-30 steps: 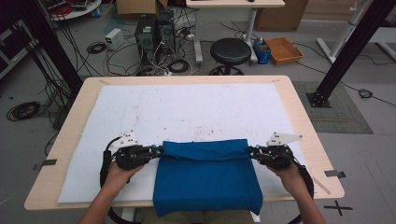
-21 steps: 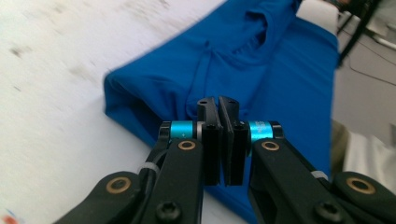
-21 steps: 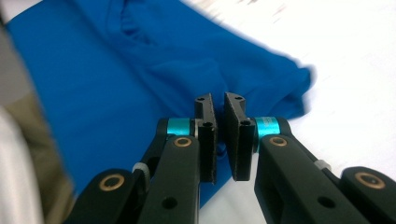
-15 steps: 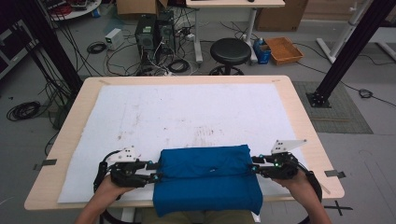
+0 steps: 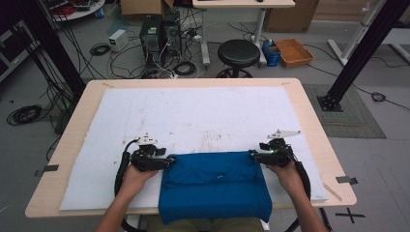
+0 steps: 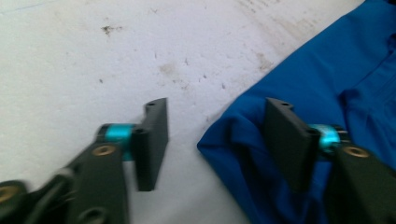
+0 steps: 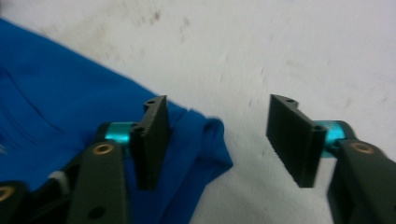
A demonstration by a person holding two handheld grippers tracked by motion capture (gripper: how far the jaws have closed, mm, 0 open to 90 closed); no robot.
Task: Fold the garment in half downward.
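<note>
A folded blue cloth (image 5: 215,186) lies at the near edge of the white mat (image 5: 203,116), its front part hanging over the table edge. My left gripper (image 5: 164,162) sits at the cloth's far left corner (image 6: 233,140), jaws spread wide, the corner between them but not pinched. My right gripper (image 5: 255,155) is at the far right corner (image 7: 205,140), also open, with the cloth's corner lying by its left jaw. In the left gripper view my gripper (image 6: 215,140) straddles the fold; in the right gripper view my gripper (image 7: 219,137) stands over mat and cloth edge.
The stained white mat covers most of the wooden table (image 5: 314,125). Beyond the table stand a black stool (image 5: 238,52), computer towers (image 5: 159,34) with cables, and a brown box (image 5: 294,51) on the floor. Black frame posts rise at both sides.
Both grippers carried the cloth's folded edge toward the near side, then opened and let go of its corners. The cloth now lies flat and the hands have shifted slightly away from me.
</note>
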